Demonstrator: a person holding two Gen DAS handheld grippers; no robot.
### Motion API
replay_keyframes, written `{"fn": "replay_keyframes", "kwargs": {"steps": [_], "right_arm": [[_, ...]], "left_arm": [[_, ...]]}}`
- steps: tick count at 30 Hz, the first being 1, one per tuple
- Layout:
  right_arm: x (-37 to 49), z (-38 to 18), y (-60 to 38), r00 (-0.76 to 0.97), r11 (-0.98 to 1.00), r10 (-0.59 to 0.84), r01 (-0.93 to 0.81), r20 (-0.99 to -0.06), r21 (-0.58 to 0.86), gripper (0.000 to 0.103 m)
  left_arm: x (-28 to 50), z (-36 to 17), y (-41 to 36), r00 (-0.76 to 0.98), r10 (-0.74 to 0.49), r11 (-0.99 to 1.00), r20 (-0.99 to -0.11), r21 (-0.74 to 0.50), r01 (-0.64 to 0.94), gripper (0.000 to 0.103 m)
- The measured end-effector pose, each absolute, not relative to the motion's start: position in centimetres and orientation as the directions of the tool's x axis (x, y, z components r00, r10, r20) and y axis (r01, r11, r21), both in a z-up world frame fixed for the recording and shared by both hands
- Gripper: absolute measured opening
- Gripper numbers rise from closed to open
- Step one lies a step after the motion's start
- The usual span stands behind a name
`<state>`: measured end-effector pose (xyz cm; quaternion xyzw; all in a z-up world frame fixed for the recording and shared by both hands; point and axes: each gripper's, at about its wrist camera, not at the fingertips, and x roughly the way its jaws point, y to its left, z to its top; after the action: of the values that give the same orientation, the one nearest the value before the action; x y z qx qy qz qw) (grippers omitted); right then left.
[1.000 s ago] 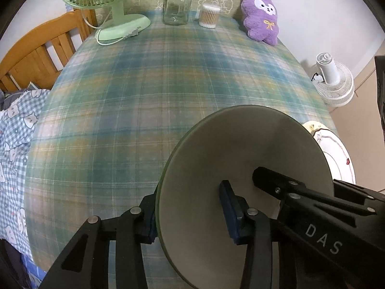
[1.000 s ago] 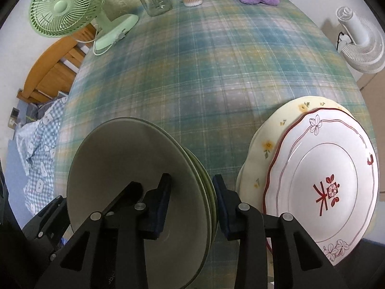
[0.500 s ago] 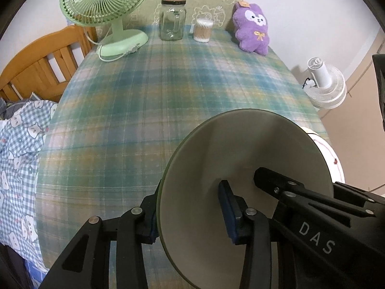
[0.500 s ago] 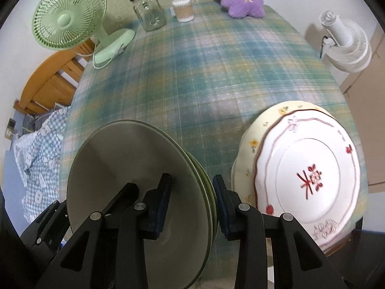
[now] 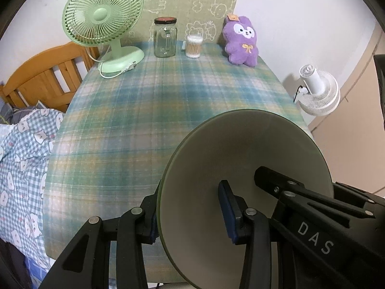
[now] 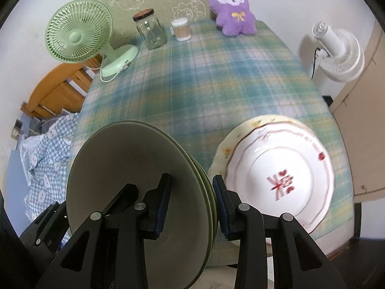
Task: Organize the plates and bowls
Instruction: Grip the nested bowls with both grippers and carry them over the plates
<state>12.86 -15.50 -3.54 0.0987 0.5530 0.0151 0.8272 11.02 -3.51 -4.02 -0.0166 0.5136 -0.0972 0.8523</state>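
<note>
"DAS"-marked right gripper (image 5: 312, 228) clamps green plates (image 6: 134, 180).

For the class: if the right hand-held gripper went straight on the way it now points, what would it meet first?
Probably the plaid tablecloth, just left of the white plate. The right hand-held gripper grips stacked green plates; depth is unclear.

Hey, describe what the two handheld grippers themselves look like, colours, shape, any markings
Both the left gripper and the right gripper are matte black, with two angular fingers built from flat linkage bars with triangular cut-outs, joined by round silver pins. The fingertips carry dark blue pads. In the left wrist view, the right gripper's black body shows white letters "DAS". No cables, hands or sleeves are visible.
</note>
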Motion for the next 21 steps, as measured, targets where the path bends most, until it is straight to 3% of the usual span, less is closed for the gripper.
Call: {"fn": "replay_keyframes", "kwargs": {"steps": [21], "right_arm": [[13.9,-4.1,-26.3,0.358,0.984,0.14,0.05,-0.923,0.169,0.038]], "left_arm": [[11.6,-4.5,-14.4,0.441,-0.164,0.986,-0.882,-0.133,0.1,0.041]]}}
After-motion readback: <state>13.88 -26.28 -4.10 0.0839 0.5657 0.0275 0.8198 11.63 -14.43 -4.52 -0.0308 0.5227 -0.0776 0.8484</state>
